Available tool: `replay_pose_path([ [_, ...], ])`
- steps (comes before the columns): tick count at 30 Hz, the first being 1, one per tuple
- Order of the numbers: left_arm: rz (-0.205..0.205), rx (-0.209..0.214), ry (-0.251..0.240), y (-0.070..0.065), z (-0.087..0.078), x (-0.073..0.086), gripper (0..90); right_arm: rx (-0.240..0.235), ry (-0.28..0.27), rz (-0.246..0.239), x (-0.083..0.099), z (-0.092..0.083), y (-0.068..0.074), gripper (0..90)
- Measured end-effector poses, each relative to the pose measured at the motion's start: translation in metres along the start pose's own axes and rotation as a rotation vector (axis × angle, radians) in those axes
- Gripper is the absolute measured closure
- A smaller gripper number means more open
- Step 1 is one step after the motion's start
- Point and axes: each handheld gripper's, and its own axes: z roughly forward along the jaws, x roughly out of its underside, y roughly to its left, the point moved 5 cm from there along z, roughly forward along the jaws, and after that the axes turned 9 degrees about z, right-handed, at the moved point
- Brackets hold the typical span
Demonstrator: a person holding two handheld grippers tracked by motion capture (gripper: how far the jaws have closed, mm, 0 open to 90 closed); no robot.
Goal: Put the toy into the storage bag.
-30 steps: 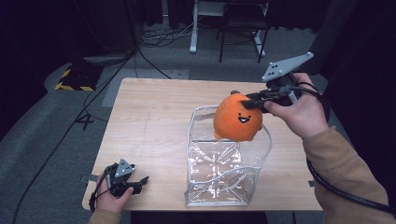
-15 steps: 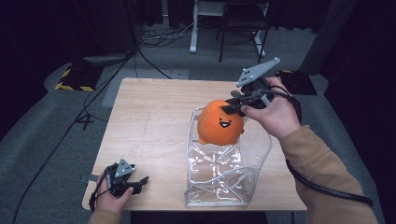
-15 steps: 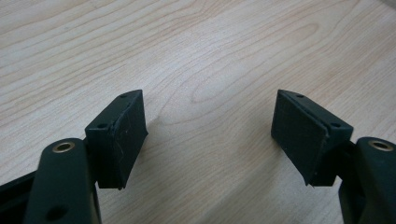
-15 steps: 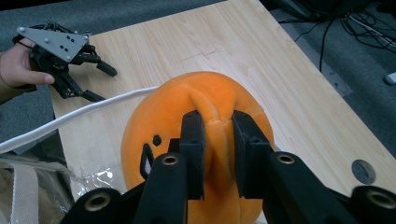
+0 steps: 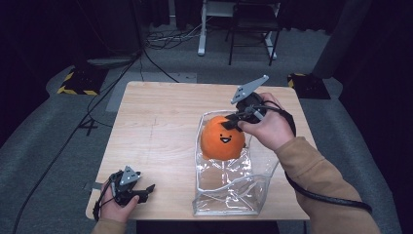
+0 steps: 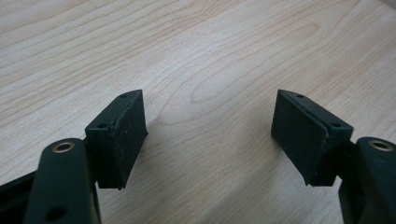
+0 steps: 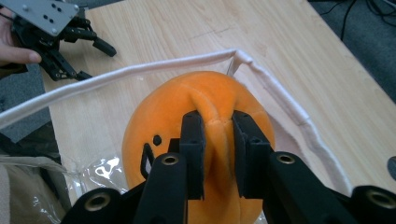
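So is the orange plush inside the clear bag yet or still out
Partly in. The orange plush sits low within the clear bag's open white rim, with the right gripper pinching its top.

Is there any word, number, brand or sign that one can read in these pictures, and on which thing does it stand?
None can be read.
The orange plush bears a stitched smiling face, no letters.
The clear bag, the table and both grippers, left and right, show no print.
The floor block has yellow-black hazard stripes, no words.
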Motion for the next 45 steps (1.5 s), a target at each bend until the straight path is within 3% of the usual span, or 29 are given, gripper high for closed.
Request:
replay_pose_path([
  [14, 0.0, 0.0, 0.0, 0.0, 0.0, 0.0, 26.9, -0.035, 0.023, -0.002, 0.013, 0.031, 0.003, 76.0],
  [28, 0.001, 0.0, 0.0, 0.0, 0.0, 0.0, 26.9, -0.045, 0.115, 0.01, 0.034, 0.066, 0.006, 74.5],
  [45, 0.0, 0.0, 0.0, 0.0, 0.0, 0.0, 26.9, -0.041, 0.219, 0.005, 0.047, 0.085, 0.004, 71.1],
])
